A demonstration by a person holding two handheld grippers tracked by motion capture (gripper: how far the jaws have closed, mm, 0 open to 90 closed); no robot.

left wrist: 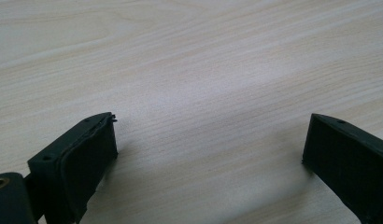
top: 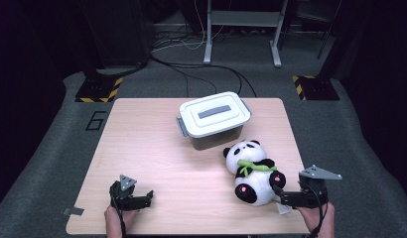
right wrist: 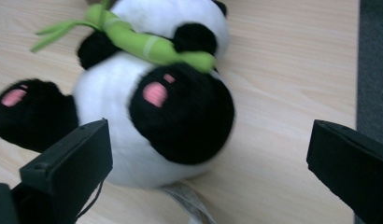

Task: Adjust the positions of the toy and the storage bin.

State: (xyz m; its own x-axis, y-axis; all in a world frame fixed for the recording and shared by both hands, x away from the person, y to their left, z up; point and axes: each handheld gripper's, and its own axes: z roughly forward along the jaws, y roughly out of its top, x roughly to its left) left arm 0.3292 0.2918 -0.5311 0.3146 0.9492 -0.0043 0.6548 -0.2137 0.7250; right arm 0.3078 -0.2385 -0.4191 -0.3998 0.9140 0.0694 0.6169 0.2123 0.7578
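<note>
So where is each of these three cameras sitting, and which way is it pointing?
High view: above the near table edge, looking forward and down on the table, lidded box, panda; hands, left gripper and right gripper show.
Left gripper view: rides that gripper, facing bare tabletop between open jaws.
Right gripper view: faces the panda between open jaws.
Shared: high and right views both show the panda.

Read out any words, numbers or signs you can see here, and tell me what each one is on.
"6": dark figure on the grey floor, left of the table.
Box lid: grey strip, no text readable.
Tag under the panda: too blurred to read.
</note>
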